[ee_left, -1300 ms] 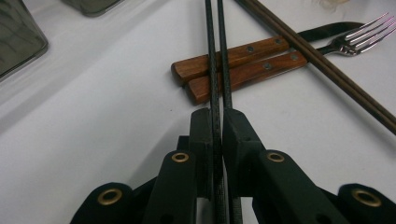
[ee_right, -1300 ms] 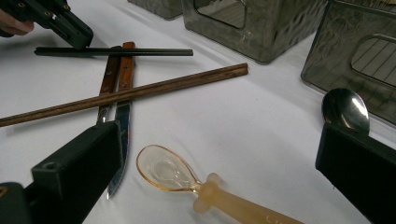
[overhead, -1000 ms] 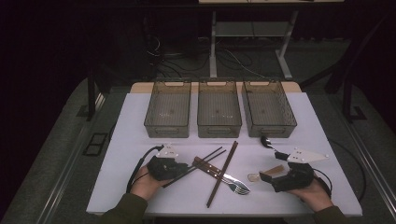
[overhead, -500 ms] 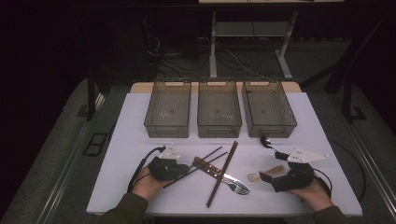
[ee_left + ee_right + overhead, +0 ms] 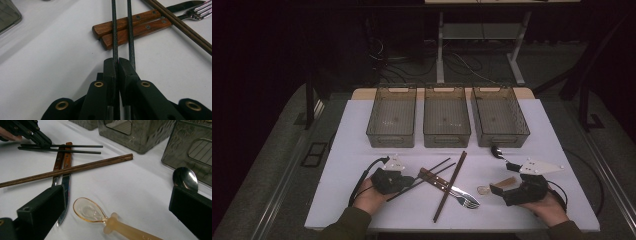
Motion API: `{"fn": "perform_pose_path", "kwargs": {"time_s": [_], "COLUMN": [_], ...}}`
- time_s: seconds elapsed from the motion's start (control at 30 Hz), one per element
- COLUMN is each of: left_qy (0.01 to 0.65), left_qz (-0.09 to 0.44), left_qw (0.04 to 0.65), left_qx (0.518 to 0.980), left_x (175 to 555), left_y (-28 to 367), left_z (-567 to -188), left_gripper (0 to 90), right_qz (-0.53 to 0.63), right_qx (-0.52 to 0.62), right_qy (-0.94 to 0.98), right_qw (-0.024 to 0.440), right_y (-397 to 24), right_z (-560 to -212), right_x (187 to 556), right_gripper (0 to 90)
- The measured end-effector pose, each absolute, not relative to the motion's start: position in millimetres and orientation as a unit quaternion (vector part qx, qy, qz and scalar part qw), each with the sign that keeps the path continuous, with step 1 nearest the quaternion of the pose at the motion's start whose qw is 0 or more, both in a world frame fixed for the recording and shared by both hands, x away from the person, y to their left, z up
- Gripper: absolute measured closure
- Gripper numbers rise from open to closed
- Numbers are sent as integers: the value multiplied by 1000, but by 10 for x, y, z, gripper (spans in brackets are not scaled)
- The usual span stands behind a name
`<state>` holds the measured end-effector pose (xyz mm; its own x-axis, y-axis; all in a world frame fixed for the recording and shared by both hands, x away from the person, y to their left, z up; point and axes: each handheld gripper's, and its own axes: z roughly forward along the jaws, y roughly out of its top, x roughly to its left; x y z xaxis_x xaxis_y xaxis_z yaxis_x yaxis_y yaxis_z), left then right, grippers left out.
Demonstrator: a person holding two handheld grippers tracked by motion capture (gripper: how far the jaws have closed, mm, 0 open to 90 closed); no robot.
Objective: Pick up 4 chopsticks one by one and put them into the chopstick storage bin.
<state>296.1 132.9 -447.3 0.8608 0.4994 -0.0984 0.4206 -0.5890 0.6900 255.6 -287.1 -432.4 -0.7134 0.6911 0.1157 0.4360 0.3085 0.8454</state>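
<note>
My left gripper (image 5: 117,62) is shut on one black chopstick (image 5: 114,30). Its twin (image 5: 130,32) lies just beside the right jaw. Both cross the wooden handles of a knife (image 5: 125,23) and a fork (image 5: 135,33). From above, that gripper (image 5: 409,181) sits at the table's front left. A pair of brown chopsticks (image 5: 451,185) lies slanted across the cutlery. My right gripper (image 5: 117,195) stands open at the front right, with an amber plastic spoon (image 5: 90,211) on the table between its jaws. A metal spoon (image 5: 185,178) lies just beyond its right jaw.
Three grey see-through bins (image 5: 390,135) (image 5: 447,136) (image 5: 502,136) stand in a row at the back of the white table (image 5: 352,165). A hand holds each gripper near the front edge. Dark floor and a desk frame lie beyond the table.
</note>
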Motion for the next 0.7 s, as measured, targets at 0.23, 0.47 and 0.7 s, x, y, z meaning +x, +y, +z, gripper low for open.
{"fn": "perform_pose_path", "kwargs": {"time_s": [0.23,0.47,0.7], "left_qy": [260,264,273], "left_qz": [54,58,59], "left_qw": [376,396,405], "left_qx": [888,877,871], "left_x": [2961,2943,2915], "left_y": [1346,1398,1464], "left_z": [-4459,-4394,-4334], "left_gripper": [850,850,850], "right_qz": [470,463,464], "right_qx": [351,347,347], "right_qy": [798,805,804], "right_qw": [134,130,131], "right_y": [-2860,-2816,-2821], "right_z": [-4327,-4354,-4355], "right_x": [2551,2553,2555], "right_gripper": [2,3,2]}}
